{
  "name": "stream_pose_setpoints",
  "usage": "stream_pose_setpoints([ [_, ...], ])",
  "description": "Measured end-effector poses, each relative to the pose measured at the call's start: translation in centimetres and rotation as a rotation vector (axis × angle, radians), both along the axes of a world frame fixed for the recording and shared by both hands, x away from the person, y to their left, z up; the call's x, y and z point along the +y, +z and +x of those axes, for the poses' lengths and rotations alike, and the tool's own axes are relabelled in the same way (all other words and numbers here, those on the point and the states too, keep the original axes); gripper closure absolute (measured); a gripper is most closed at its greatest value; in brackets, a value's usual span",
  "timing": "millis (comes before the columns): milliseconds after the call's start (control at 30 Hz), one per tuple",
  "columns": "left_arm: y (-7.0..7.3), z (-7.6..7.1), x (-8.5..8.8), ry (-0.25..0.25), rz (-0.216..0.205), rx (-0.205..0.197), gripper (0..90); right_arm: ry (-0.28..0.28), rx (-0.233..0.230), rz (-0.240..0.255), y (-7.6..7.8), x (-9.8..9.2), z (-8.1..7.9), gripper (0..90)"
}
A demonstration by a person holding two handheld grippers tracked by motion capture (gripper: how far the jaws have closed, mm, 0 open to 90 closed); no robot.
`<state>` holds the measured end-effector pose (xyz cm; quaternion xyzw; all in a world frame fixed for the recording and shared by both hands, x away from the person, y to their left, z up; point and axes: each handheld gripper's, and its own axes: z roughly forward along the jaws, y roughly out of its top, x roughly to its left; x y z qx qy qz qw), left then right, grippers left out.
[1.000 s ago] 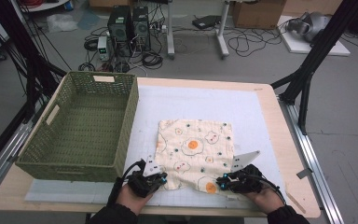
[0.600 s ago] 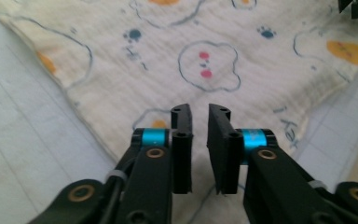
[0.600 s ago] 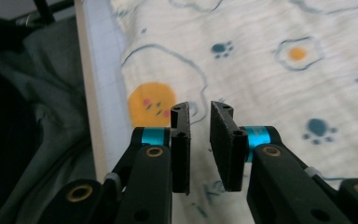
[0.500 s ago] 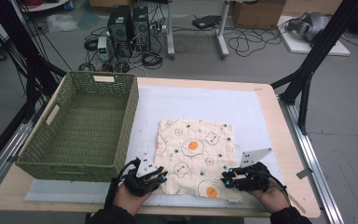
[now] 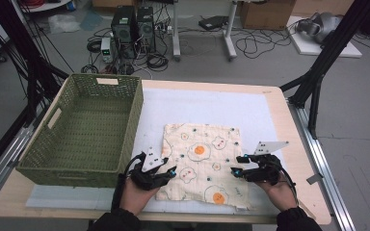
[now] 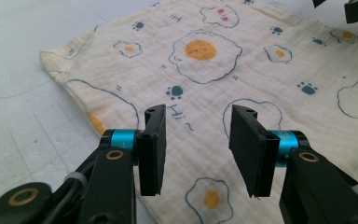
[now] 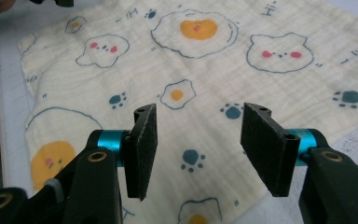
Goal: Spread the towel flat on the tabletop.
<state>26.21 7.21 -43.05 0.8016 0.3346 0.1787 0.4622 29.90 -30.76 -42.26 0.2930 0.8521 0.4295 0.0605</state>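
Observation:
A cream cloth [image 5: 202,161] printed with fried eggs and paw marks lies flat on the white mat. My left gripper [image 5: 169,174] hovers over its near left edge, and my right gripper [image 5: 236,165] over its near right edge. Both have just been opening, and nothing is between their jaws. In the left gripper view the gripper [image 6: 200,144] stands apart above the cloth [image 6: 223,70]. The right gripper view shows the same: the gripper [image 7: 196,149] is open over the cloth [image 7: 191,60], with bare pads.
A green woven basket [image 5: 77,174], with nothing inside, stands on the left of the table, close to my left hand. The white mat [image 5: 197,103] stretches bare behind the cloth. Black frame legs [image 5: 318,82] rise past the table's right edge.
Both grippers went from shut on the cloth's near edge to open and let it go. The cloth's near edge now lies flat and closer to the person.

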Motion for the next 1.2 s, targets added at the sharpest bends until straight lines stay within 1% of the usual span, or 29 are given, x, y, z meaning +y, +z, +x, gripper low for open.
stream_pose_setpoints([
  [33,0.00,0.08,0.08,-0.001,0.006,0.001,55.6,-0.005,0.001,0.004,0.03,-0.04,0.02,44.9],
  [67,-0.06,0.10,0.09,0.003,0.000,0.002,55.3,-0.012,-0.007,0.006,0.04,-0.08,0.05,44.3],
  [167,-0.19,0.10,0.17,0.006,0.009,0.006,54.1,-0.021,-0.014,0.003,0.09,-0.16,0.01,43.2],
  [233,-0.25,0.14,0.16,0.006,0.014,0.010,52.2,-0.025,-0.010,0.006,0.04,-0.15,-0.05,42.4],
  [333,-0.32,0.11,0.09,0.002,0.016,0.009,52.2,-0.026,-0.008,-0.006,-0.09,-0.09,-0.16,41.8],
  [367,-0.32,0.10,0.10,0.001,0.020,0.008,52.2,-0.024,-0.013,-0.005,-0.15,-0.09,-0.20,41.8],
  [433,-0.33,0.09,0.12,0.000,0.023,0.004,52.2,-0.023,-0.007,0.001,-0.22,-0.14,-0.28,41.4],
  [467,-0.31,0.11,0.19,-0.005,0.027,0.006,52.2,-0.024,-0.012,-0.004,-0.27,-0.18,-0.28,41.0],
  [500,-0.34,0.11,0.18,-0.004,0.022,0.006,52.2,-0.027,-0.008,-0.003,-0.31,-0.20,-0.31,40.9],
  [567,-0.34,0.09,0.18,-0.004,0.032,0.000,52.1,-0.023,-0.014,-0.013,-0.44,-0.22,-0.31,40.5],
  [667,-0.40,0.09,0.18,-0.007,0.035,-0.002,52.0,-0.019,-0.011,-0.036,-0.56,-0.07,-0.47,40.4],
  [700,-0.43,0.10,0.17,-0.006,0.035,-0.001,51.9,-0.015,-0.017,-0.042,-0.58,-0.06,-0.47,40.3],
  [1000,-0.43,0.01,0.11,-0.005,0.035,-0.010,51.9,-0.008,-0.024,-0.049,-0.66,0.05,-0.48,40.3],
  [1200,-0.44,-0.03,0.06,-0.005,0.042,-0.013,51.9,-0.001,-0.021,-0.068,-0.67,0.24,-0.65,39.8],
])
